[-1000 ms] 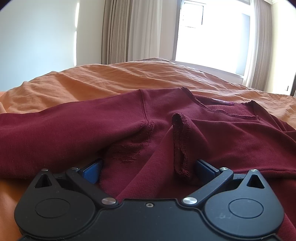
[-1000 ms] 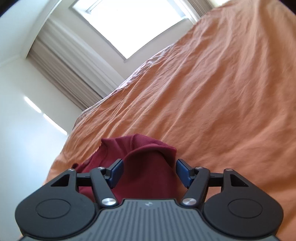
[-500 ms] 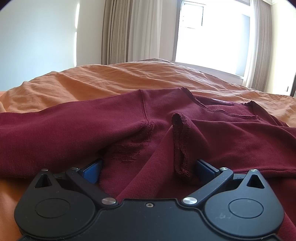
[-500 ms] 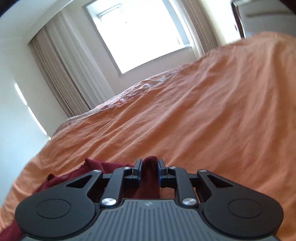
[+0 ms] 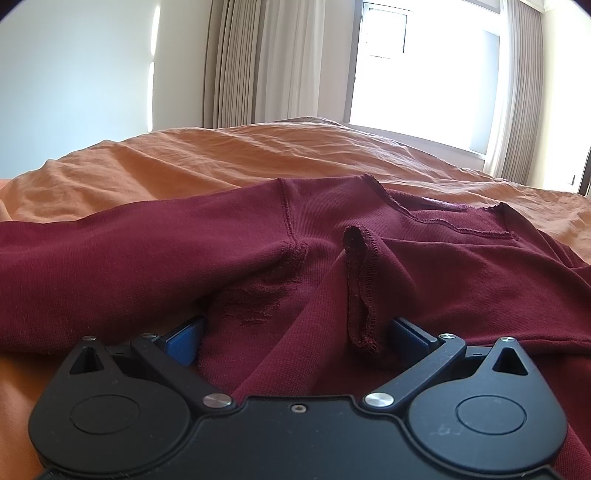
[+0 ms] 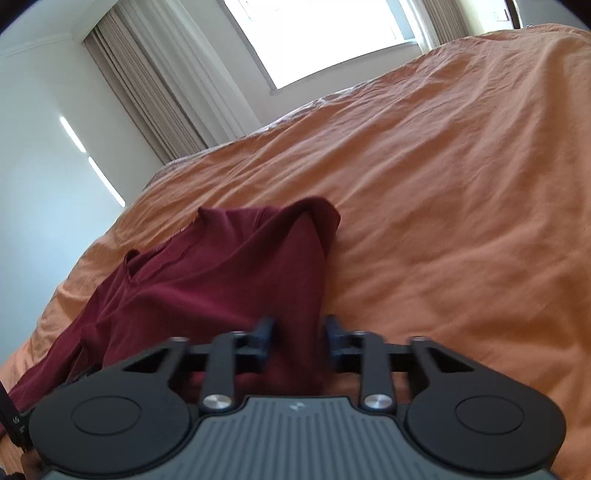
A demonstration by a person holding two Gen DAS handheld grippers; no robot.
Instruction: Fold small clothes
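- while the orange bedsheet (image 6: 461, 206) fills both views as before, the right-wrist view has rolled since a second ago, so the window (image 6: 325, 33) now sits at the top centre, with the curtain (image 6: 159, 92) to its left.
- the maroon shirt (image 5: 229, 251) lies spread on the sheet in the left-wrist view, unchanged, neckline toward the window; in the right-wrist view much more of it shows than half a second ago, one part pulled up into a ridge.
- the left gripper (image 5: 295, 332) has not moved: its blue pads stand wide apart, released, with a bunched hem between them; i cannot tell whether they press it.
- the right gripper (image 6: 298, 336), wide open a second ago, is closing, its pads clenched on a narrow fold of the shirt.
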